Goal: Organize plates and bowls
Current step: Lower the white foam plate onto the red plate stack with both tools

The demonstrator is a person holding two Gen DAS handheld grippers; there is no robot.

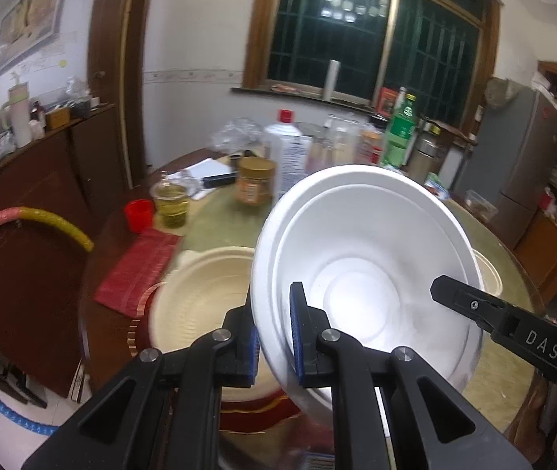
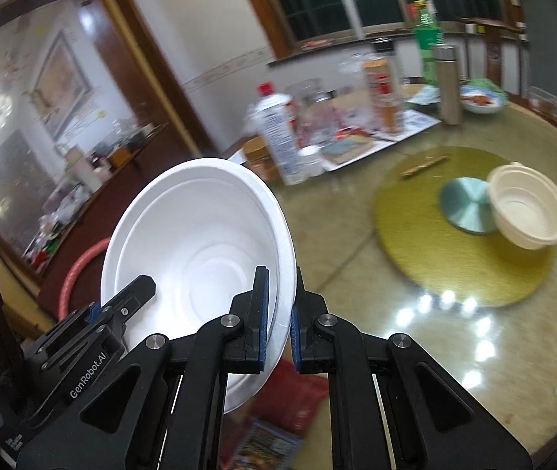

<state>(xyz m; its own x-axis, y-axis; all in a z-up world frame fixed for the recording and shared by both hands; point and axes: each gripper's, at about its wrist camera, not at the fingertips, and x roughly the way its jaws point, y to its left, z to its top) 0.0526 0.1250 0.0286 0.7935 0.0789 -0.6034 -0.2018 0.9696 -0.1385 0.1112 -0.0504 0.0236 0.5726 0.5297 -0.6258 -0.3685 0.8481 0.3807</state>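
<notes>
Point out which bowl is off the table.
The white foam bowl, pinched at opposite rims by both grippers; the cream bowls rest on the table.

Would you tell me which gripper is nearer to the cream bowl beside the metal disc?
Right. The right gripper clamps the white bowl on the side facing the cream bowl; the left gripper grips the far rim.

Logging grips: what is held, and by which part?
The white foam bowl, clamped at opposite sides of its rim by the left gripper and the right gripper.
</notes>
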